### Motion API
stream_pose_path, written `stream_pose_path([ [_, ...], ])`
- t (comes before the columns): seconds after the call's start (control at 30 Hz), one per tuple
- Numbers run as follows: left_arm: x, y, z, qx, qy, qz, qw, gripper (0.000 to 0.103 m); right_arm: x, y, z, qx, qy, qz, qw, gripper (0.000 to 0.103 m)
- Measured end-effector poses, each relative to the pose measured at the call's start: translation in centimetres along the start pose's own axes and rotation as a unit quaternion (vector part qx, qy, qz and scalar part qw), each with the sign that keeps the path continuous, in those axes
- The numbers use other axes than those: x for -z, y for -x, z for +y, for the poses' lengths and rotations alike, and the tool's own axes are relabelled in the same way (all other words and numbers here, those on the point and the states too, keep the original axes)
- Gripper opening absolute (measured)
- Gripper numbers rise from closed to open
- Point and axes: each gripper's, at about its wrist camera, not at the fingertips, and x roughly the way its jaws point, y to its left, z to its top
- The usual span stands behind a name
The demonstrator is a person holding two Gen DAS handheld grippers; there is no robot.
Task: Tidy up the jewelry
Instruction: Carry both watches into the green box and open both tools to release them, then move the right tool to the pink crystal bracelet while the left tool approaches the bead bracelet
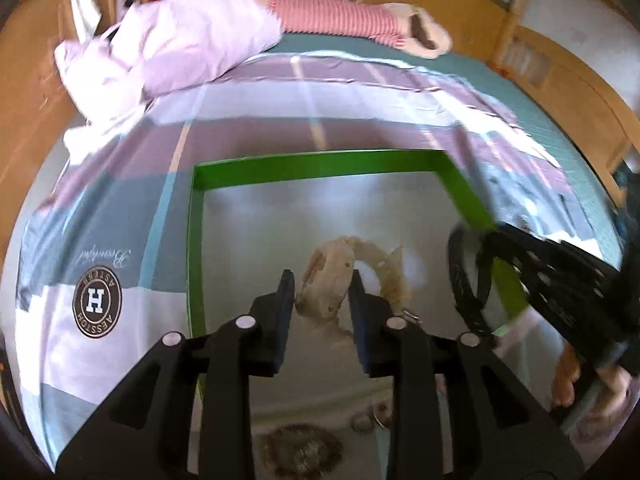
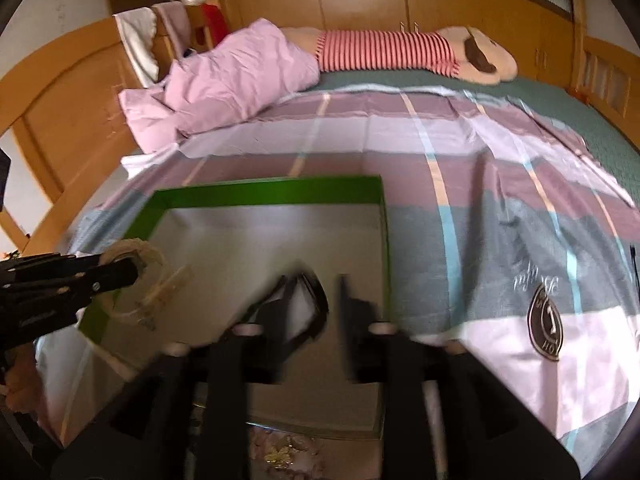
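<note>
- Two hand-held black two-finger grippers are working over a shallow rectangular tray with a bright green rim (image 1: 320, 164) and a dull grey floor. The tray is lying on a plaid bedsheet of mauve, grey and white bands (image 1: 120, 216).
- The left gripper (image 1: 321, 278) is pointing down into the tray. A beige, watch-like wristband (image 1: 384, 268) is sitting between its blue pads and seems to be touching both. The view is smeared, so I cannot tell whether the pads are pressing on it or merely flanking it.
- In the right wrist view the same beige band is showing at the left gripper's tip, above the tray's left rim.
- The right gripper (image 2: 315, 282) is standing released. A black looped strap-like band (image 2: 320, 298) is lying against its left finger, with a clear gap to the right finger.
- In the left wrist view the black band is appearing at the right gripper's tip, over the tray's right rim.
- Part of the person's hand (image 1: 568, 376) is showing behind the right gripper.
- Small blurred items are showing at the near edge, below the grippers; they are too unclear to identify.
- Farther back on the bed, a crumpled pale pink quilt (image 2: 224, 76) is lying beside a plush toy in a red-and-white striped top (image 2: 384, 50).
</note>
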Motion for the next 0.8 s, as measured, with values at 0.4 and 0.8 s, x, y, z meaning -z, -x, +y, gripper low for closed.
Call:
stream_pose_path([
  [0.4, 6.1, 5.7, -1.3, 0.045, -0.049, 0.041, 0.997, 0.056, 5.1, 5.0, 0.9, -0.077, 0.009, 0.071, 0.994, 0.058],
  [0.8, 4.8, 0.9, 1.7, -0.004, 0.033, 0.052, 0.9981, 0.056, 4.1, 0.0, 0.3, -0.036, -0.003, 0.05, 0.998, 0.058],
])
